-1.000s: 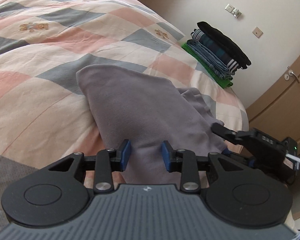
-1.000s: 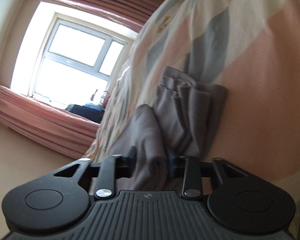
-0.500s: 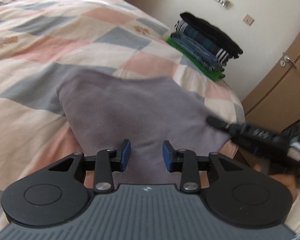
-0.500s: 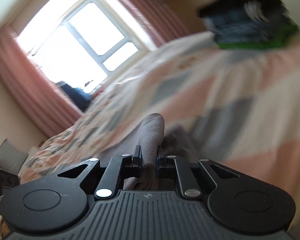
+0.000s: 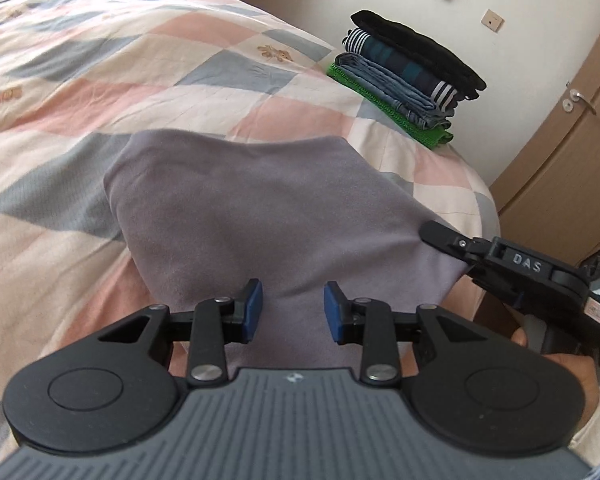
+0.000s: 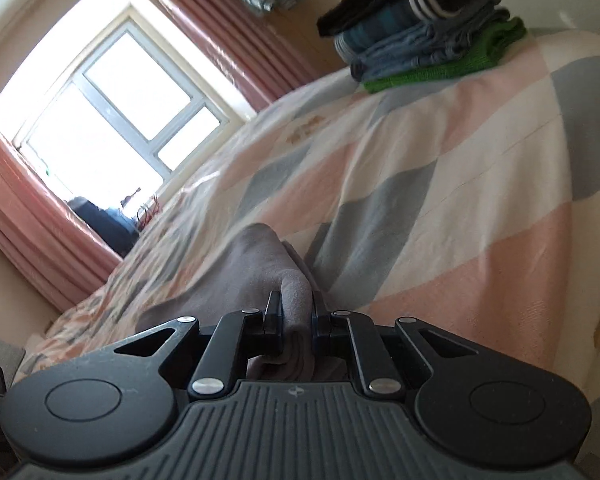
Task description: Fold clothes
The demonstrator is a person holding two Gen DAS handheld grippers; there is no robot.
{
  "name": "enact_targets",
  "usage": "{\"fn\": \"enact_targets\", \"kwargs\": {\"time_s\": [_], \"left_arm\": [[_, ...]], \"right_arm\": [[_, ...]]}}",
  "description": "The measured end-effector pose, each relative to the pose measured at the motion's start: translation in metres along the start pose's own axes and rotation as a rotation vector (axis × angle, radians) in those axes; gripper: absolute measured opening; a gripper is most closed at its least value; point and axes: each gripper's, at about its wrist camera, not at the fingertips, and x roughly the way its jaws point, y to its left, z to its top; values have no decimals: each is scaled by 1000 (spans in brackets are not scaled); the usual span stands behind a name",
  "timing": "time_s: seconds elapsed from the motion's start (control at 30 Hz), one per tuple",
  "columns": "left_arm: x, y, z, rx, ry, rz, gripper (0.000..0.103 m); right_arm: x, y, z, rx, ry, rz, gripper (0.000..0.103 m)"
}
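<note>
Clearly, both grippers were working on the same grey garment (image 5: 236, 216), which lay on the checked bedspread (image 5: 100, 92) near the edge of the bed. The right gripper (image 6: 296, 320) had its two fingers pressed onto a thick bunch of the grey cloth, so it held one edge firmly; in the left wrist view it came in from the right side and met the cloth at its right corner. The left gripper (image 5: 293, 312) had its blue pads (image 5: 254, 304) only partly spread, with the near edge of the cloth running between them, but the pads did not seem to press on it. Probably the two edges were held like this to keep the cloth stretched and flat for a fold. A pile of folded clothes (image 5: 412, 80) sat at the far corner of the bed, well apart, likely so that finished pieces stayed out of the way.
</note>
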Motion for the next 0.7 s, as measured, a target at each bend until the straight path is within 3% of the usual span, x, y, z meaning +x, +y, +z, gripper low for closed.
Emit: {"fn": "enact_targets", "kwargs": {"time_s": [0.13, 0.2, 0.23, 0.3, 0.37, 0.43, 0.5, 0.6, 0.67, 0.7], "left_arm": [[-7, 2, 4, 3, 5, 11, 26], [-21, 4, 10, 8, -44, 25, 27], [-29, 6, 13, 11, -70, 33, 27], [-35, 12, 21, 10, -115, 48, 27], [-29, 20, 27, 12, -139, 66, 26], [-15, 29, 32, 9, -143, 71, 26], [0, 36, 37, 3, -127, 82, 26], [21, 39, 41, 48, -122, 130, 26], [36, 44, 41, 56, -113, 128, 26], [43, 47, 40, 56, -108, 126, 26]], "right_arm": [[12, -5, -5, -32, 67, -51, 11], [8, -7, 6, -7, 71, -57, 20], [1, -1, 13, -40, 37, -91, 36], [-11, 16, 26, -148, -52, -147, 38], [-12, 38, 36, -257, -91, -94, 38], [7, 62, 37, -387, -56, -31, 35], [34, 83, 33, -526, 2, 9, 25], [87, 87, 24, -693, 91, -61, 15], [113, 76, 20, -720, 132, -127, 0], [121, 68, 20, -706, 144, -151, 0]]}}
